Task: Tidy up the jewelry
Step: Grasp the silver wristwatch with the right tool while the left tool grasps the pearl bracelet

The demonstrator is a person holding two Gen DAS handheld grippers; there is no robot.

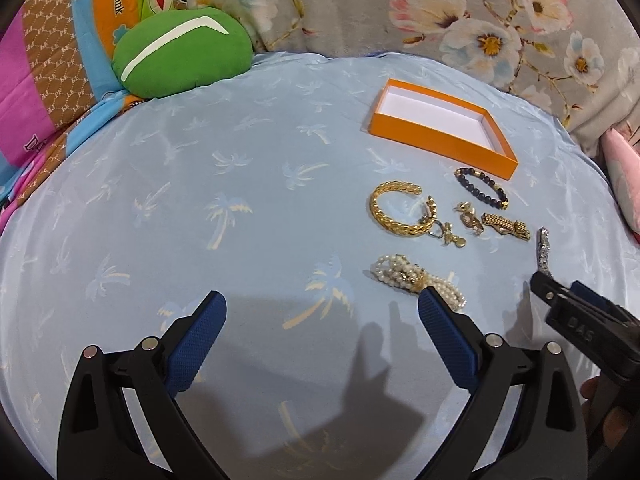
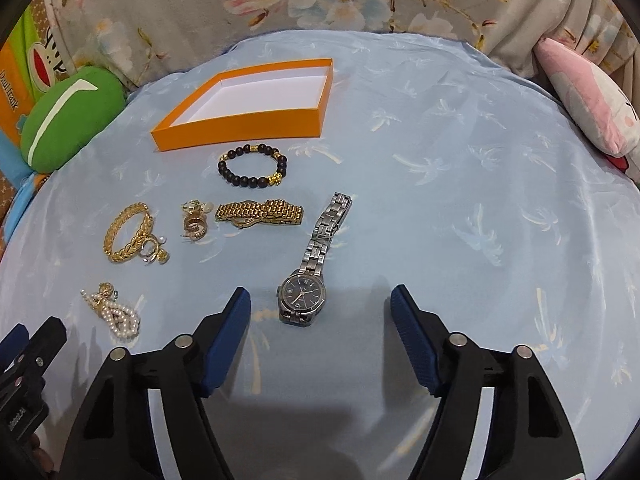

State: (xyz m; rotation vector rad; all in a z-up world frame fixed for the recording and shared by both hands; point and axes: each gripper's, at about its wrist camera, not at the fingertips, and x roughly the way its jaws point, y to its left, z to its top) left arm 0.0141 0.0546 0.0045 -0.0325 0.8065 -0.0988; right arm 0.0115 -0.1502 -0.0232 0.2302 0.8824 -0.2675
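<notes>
Each hand-held gripper, left (image 1: pixel 322 314) and right (image 2: pixel 320 312), has black plastic arms with triangular cut-outs, round silver pivot screws, and textured blue fingertip pads (image 2: pixel 226 340). Raised lettering marks the right one's side; a bit of skin shows behind it.

Right wrist view: shallow orange cardboard box (image 2: pixel 240 136) upper left of centre; dark beaded bracelet (image 2: pixel 253 165) directly below it; silver metal wristwatch (image 2: pixel 310 268) at centre; white pearl strand (image 2: pixel 114 312) lower left.
</notes>
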